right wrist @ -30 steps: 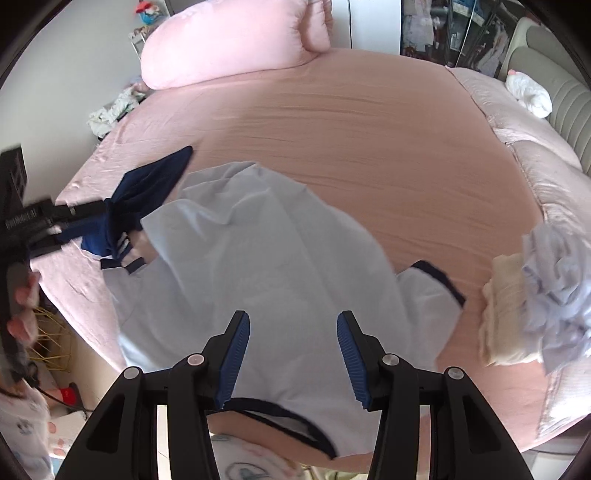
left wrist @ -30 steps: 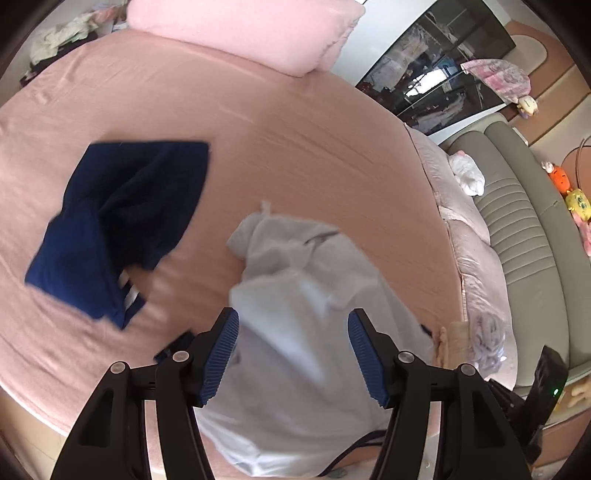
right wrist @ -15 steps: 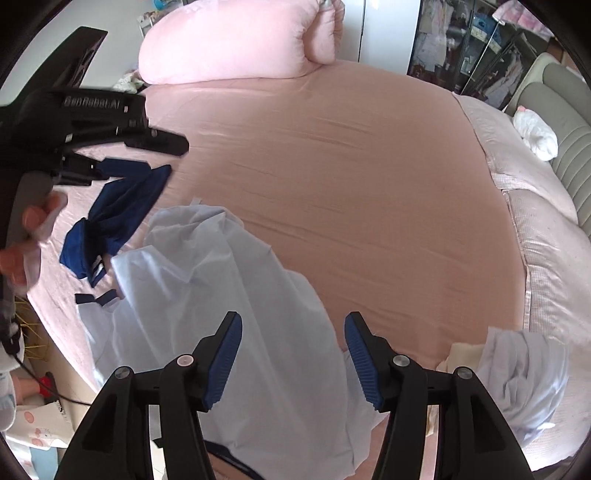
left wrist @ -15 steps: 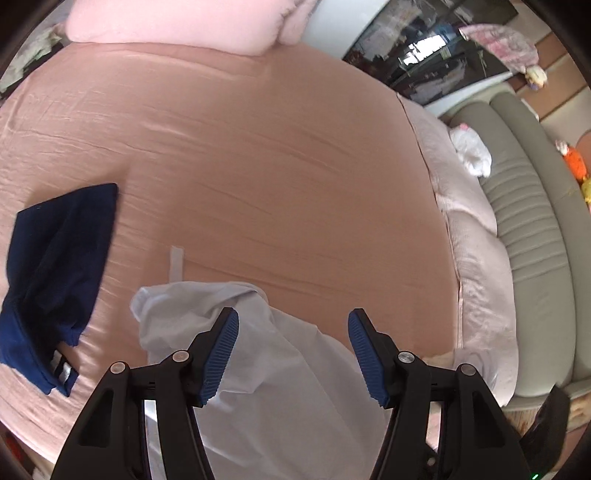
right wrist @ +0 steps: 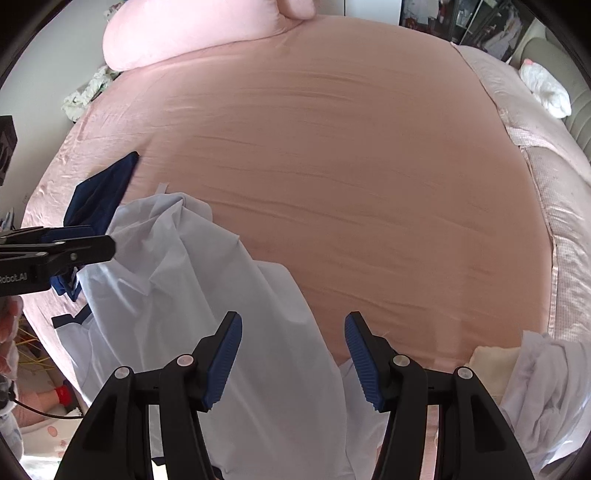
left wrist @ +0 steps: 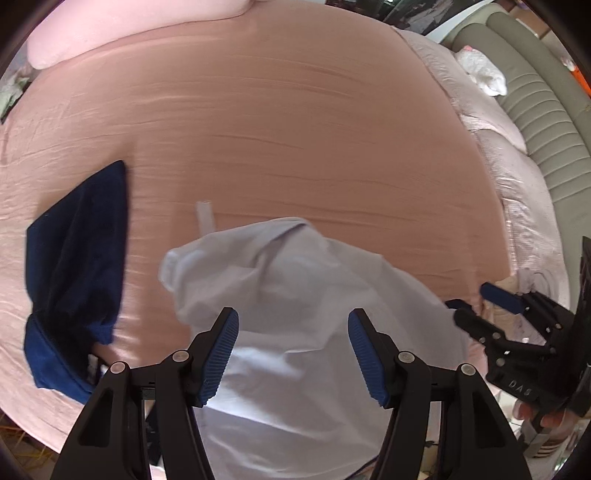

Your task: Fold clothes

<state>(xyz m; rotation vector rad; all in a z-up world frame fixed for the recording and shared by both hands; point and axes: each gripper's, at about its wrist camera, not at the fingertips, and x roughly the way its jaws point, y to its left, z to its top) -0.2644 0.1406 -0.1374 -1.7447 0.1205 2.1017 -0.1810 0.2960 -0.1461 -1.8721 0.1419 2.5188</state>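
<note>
A wide bed (right wrist: 351, 177) with a pink sheet is filling the room, a pink pillow (right wrist: 184, 33) lying at its far end and a grey padded headboard (left wrist: 535, 110) curving along the right side. The shirt (left wrist: 295, 332), pale blue, is lying crumpled near the bed's near edge, its lower part hanging over that edge. A navy garment (left wrist: 77, 266) is lying bunched just left of it on the sheet; whether the two are touching I cannot tell. At the near right corner of the bed a heap of pale clothes (right wrist: 535, 376) is sitting beside a cream folded piece (right wrist: 487, 365).

The left gripper (left wrist: 293, 354) is pointing steeply down over the shirt, its blue fingers (left wrist: 221, 350) standing apart with nothing pinched; the cloth is showing below them, in the gap. The right gripper (right wrist: 293, 358) is pointing down at the shirt's right edge, fingers (right wrist: 362, 358) likewise spread and gripping nothing, with shirt under the left one and bare sheet under the right. Each gripper is showing in the other's view, at the frame's edge, with a bit of the person's hand (left wrist: 543, 413) on the handle.
</note>
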